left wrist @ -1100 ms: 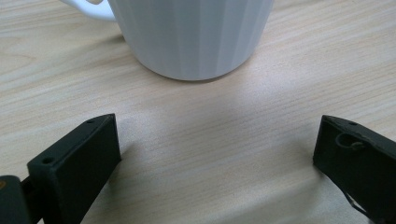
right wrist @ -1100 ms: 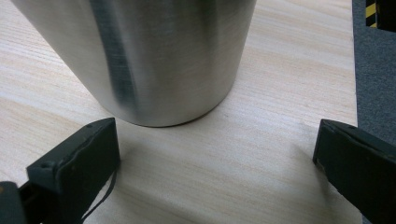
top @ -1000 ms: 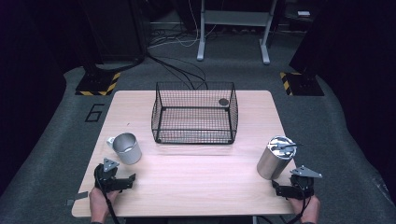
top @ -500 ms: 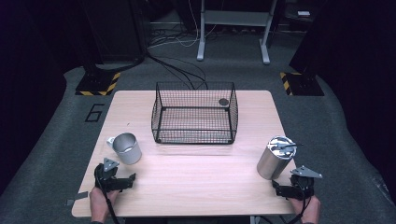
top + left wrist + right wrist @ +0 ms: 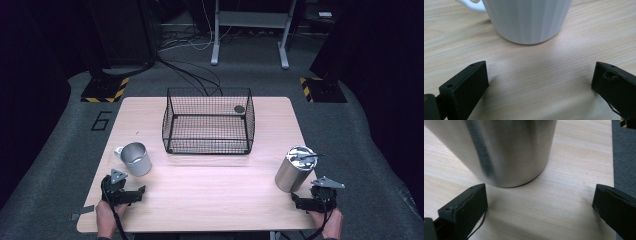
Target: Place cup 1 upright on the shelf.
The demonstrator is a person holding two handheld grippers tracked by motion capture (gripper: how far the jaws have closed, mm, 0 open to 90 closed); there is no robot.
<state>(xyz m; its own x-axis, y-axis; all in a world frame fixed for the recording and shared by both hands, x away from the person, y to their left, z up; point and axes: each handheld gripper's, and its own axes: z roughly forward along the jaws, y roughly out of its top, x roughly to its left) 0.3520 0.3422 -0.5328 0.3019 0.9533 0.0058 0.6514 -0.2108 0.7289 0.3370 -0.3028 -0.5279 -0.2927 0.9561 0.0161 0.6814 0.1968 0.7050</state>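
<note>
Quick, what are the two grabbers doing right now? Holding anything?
Left gripper: open, empty, just short of the white ceramic mug.
Right gripper: open, empty, facing the brushed steel tumbler.

A single digit, "6" (image 5: 101, 120), stands on the grey floor left of the table. Nothing else is readable.

Mug (image 5: 135, 158) blocks left tongs (image 5: 134, 192); tumbler (image 5: 294, 168) blocks right tongs (image 5: 298, 201).
</note>
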